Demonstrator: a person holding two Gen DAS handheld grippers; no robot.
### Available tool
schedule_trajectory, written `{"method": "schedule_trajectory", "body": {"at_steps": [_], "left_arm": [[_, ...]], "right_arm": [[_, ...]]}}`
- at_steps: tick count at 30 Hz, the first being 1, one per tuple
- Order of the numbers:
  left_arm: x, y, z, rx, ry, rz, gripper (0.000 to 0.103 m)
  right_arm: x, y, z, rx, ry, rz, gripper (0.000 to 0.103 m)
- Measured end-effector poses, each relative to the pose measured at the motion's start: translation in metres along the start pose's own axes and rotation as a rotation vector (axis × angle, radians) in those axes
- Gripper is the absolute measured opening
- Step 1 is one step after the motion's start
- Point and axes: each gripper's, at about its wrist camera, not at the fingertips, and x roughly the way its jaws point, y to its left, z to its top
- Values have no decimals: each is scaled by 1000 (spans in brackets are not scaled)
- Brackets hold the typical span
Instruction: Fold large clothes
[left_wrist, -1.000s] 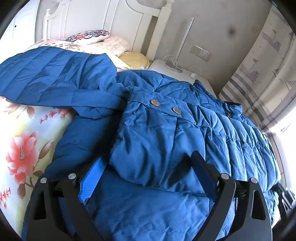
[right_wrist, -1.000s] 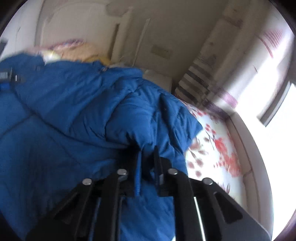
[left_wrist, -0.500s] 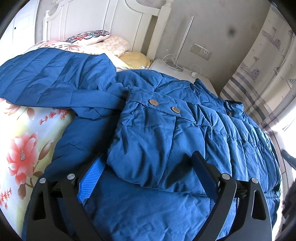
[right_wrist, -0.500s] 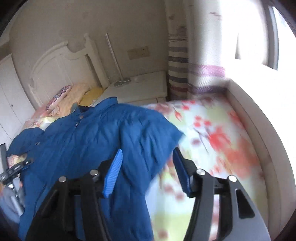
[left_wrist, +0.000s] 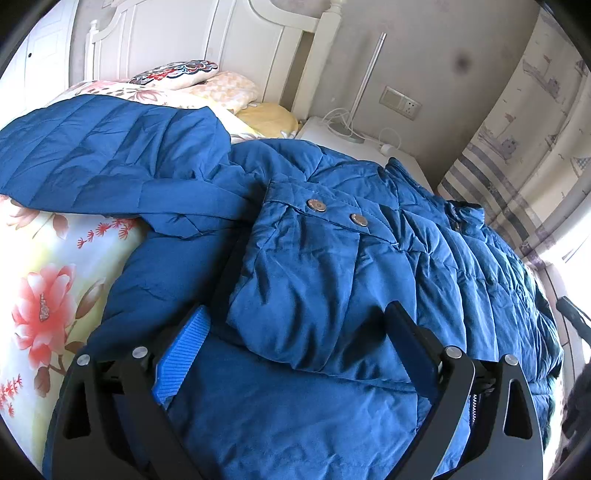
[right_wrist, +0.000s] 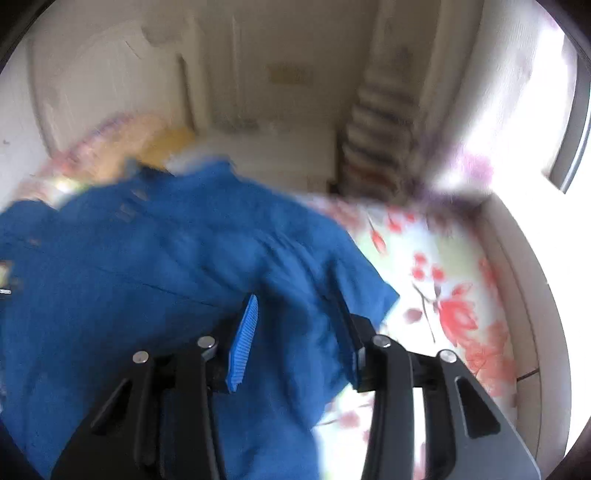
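The left gripper (left_wrist: 299, 332) hovered low over the blue jacket (left_wrist: 332, 258), its two fingers spread wide apart with nothing pinched between them; a folded-over sleeve cuff (left_wrist: 306, 280) with two metal snaps (left_wrist: 316, 205) lay in the gap. Beyond that cuff the jacket's quilted body ran off to the right, and the hood (left_wrist: 103, 155) spread up and to the left toward the pillows (left_wrist: 207, 83). The jacket lay on a bed covered by a flowered sheet (left_wrist: 44, 295), which showed bare at the left of the gripper. Behind the pillows stood a white headboard (left_wrist: 207, 37), and beside it a white nightstand (left_wrist: 332, 133) with a thin lamp pole (left_wrist: 365, 85) and a cord. A wall socket (left_wrist: 400, 103) sat on the wall past that, next to a striped curtain (left_wrist: 517, 147). The right gripper (right_wrist: 299, 336) was blurred in its own view, yet its fingers were plainly parted too, poised over the jacket's (right_wrist: 147, 277) right edge without gripping it. To that side the sheet (right_wrist: 443, 295) lay uncovered, running up to the bright window wall.
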Motion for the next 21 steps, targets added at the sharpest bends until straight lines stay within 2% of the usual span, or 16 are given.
{"method": "schedule_trajectory", "body": {"at_steps": [1, 3, 4, 6, 7, 8, 10, 12, 13, 14, 15, 17, 18, 19, 21], "left_arm": [[0, 0, 0, 1, 1, 2, 92], [0, 0, 0, 3, 2, 5, 92], [0, 0, 1, 4, 2, 7, 92], [0, -1, 1, 6, 4, 10, 92], [1, 0, 1, 6, 4, 10, 93], [1, 0, 1, 6, 4, 10, 93], [1, 0, 1, 6, 4, 12, 93], [1, -1, 1, 7, 5, 14, 93], [1, 0, 1, 6, 4, 13, 93], [0, 1, 1, 4, 2, 10, 93], [0, 1, 1, 3, 2, 7, 93], [0, 2, 1, 2, 1, 3, 93], [-1, 2, 1, 2, 1, 1, 93], [-1, 2, 1, 2, 0, -3, 93], [-1, 3, 1, 0, -1, -13, 94]], "right_arm": [[-9, 8, -3, -27, -27, 37, 45], [-15, 34, -9, -108, -28, 110, 51], [-13, 43, -14, -139, -7, 121, 51], [7, 55, -28, -209, 94, 82, 51], [18, 52, -38, -211, 127, 73, 51], [17, 43, -41, -176, 113, 111, 51], [13, 30, -41, -114, 136, 132, 49], [4, 27, -39, -95, 141, 90, 49], [-5, 31, -37, -87, 122, 38, 50], [-18, 39, -37, -78, 83, 24, 51], [-26, 46, -36, -69, 49, 43, 53], [-34, 67, -44, -81, -2, 118, 62], [-28, 75, -49, -110, 17, 107, 65], [-9, 80, -58, -132, 98, 63, 65], [-5, 72, -59, -88, 126, 81, 65]]}}
